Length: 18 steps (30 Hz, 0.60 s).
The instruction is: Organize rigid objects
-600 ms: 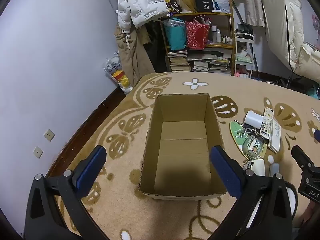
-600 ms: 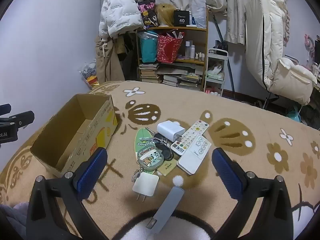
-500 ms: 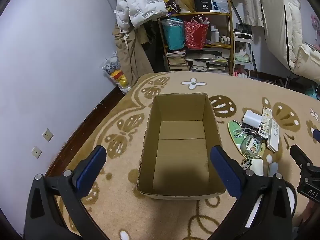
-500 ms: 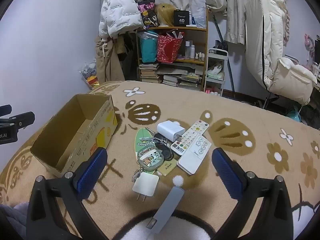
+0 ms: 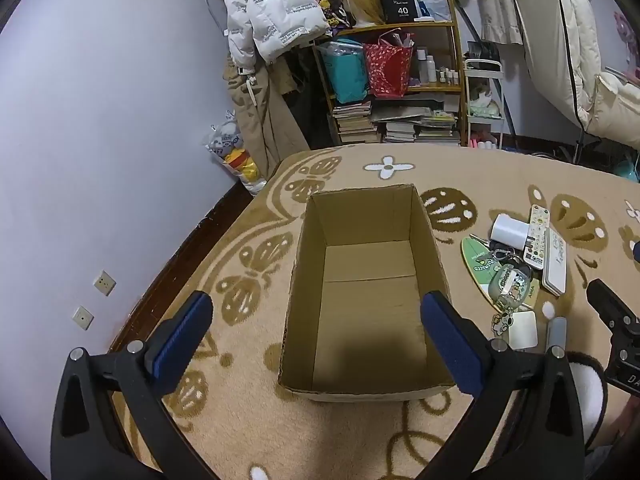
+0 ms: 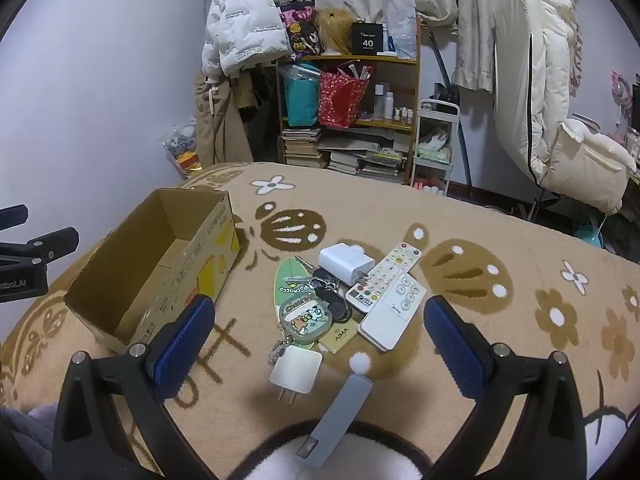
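1. My left gripper point(image 5: 316, 322) hangs over the open brown cardboard box point(image 5: 366, 292), its blue-padded fingers point(image 5: 184, 330) spread wide and holding nothing; the box sits on the tan flower-patterned carpet point(image 5: 460, 176).
2. My right gripper point(image 6: 320, 328) hovers above the cluster of small things just right of the box, fingers point(image 6: 452, 340) likewise spread and empty.
3. In that cluster: a white cube charger point(image 6: 346, 262), a slim white remote with coloured buttons point(image 6: 384, 276), a broader white remote point(image 6: 394, 312) touching it, a green oval card point(image 6: 290, 284), black keys point(image 6: 330, 296), a green cartoon keychain case point(image 6: 304, 316), a flat white plug adapter point(image 6: 296, 370) and a grey stick-shaped device point(image 6: 340, 416).
4. The keychain case lies on the card and keys; a tan tag marked AIMA point(image 6: 340, 336) is partly tucked beneath it.
5. Behind stand a wooden shelf point(image 6: 400, 124) of books and bags and a white puffer jacket point(image 6: 236, 28).
6. The small print on the remotes is unreadable.
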Available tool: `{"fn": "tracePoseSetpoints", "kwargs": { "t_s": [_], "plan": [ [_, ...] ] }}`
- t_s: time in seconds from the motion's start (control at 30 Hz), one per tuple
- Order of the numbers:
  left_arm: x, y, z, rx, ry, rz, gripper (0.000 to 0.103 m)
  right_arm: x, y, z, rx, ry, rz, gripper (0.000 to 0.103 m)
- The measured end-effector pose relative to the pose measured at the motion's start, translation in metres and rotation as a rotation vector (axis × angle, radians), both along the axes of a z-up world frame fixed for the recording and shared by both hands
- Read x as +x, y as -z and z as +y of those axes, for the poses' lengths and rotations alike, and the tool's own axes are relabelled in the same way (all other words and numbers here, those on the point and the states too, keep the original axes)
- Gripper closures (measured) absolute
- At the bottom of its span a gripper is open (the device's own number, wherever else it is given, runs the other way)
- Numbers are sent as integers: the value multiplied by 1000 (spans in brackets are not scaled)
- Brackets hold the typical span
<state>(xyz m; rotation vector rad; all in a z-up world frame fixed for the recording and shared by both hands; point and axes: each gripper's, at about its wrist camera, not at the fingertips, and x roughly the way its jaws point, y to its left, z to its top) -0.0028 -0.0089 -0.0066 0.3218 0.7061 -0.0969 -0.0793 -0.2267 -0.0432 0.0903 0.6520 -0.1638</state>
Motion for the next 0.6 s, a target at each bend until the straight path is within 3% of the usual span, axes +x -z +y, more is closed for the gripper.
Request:
{"fn": "tracePoseSetpoints", "kwargs": {
  "t_s": [0.6],
  "plan": [
    [3,0,3,-2,-9,15,0,2,0,1,-8,-6,5,0]
  ]
}}
